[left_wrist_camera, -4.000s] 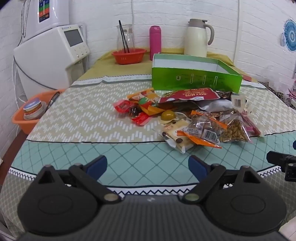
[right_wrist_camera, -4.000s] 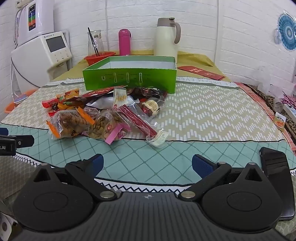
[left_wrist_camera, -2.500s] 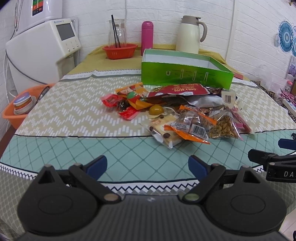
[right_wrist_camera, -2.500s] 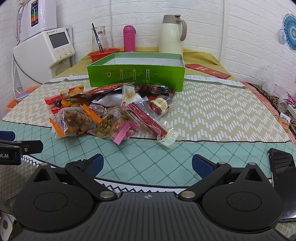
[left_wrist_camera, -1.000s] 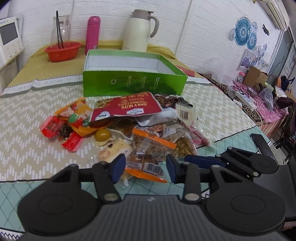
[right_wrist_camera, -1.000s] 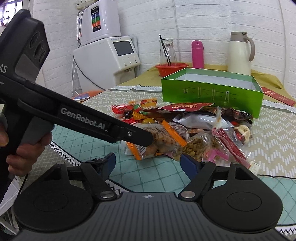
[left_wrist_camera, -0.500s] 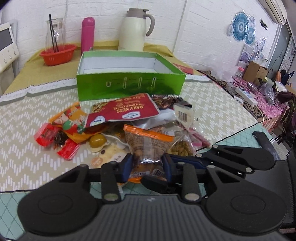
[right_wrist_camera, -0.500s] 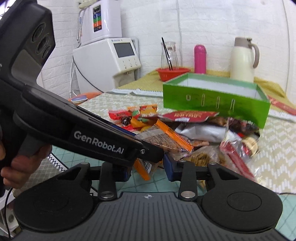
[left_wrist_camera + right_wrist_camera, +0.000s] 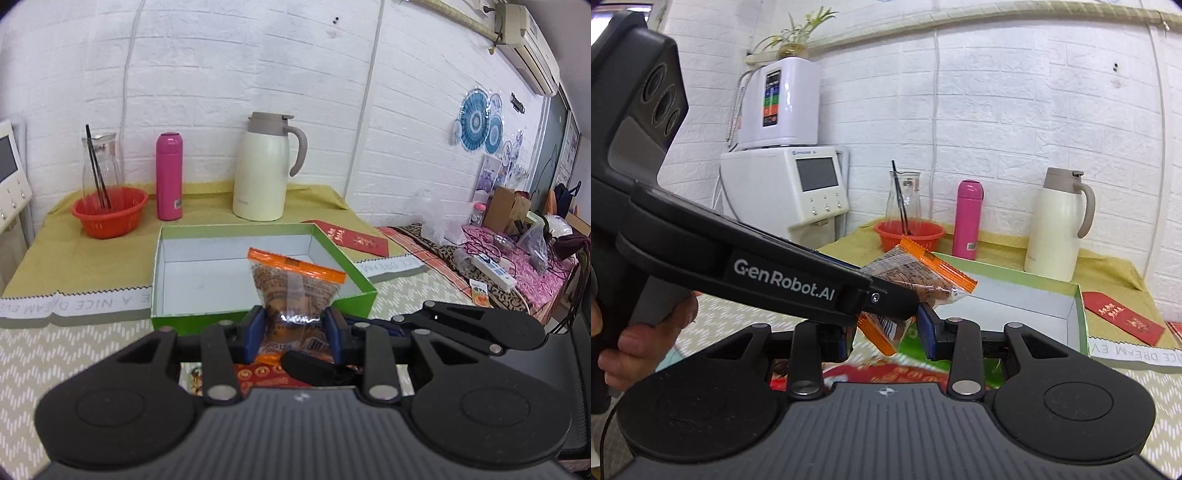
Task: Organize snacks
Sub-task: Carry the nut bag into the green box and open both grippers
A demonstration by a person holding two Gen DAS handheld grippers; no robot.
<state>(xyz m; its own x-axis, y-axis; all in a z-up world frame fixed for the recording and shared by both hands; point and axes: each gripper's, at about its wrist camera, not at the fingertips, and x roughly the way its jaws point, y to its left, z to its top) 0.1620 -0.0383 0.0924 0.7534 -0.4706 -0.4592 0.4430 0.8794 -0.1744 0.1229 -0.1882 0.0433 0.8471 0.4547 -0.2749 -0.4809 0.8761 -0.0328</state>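
— How should this step be done well?

— I think the snack bag (image 9: 295,291) must be carried over the near wall of the green box (image 9: 162,258) and set down on the white floor inside, flat, before anything lets go. The bag is soft and slippery, so a low, slow release is better than a drop.

— What about the fingers?

— The left gripper (image 9: 293,332) is narrow, its blue pads (image 9: 255,330) pressing the lower part of the bag from both sides; the orange top edge stands above them, in front of the box. The right gripper (image 9: 886,332) is also narrow, around the bag's lower orange edge, but the left tool hides one side, so I cannot tell if it really presses.
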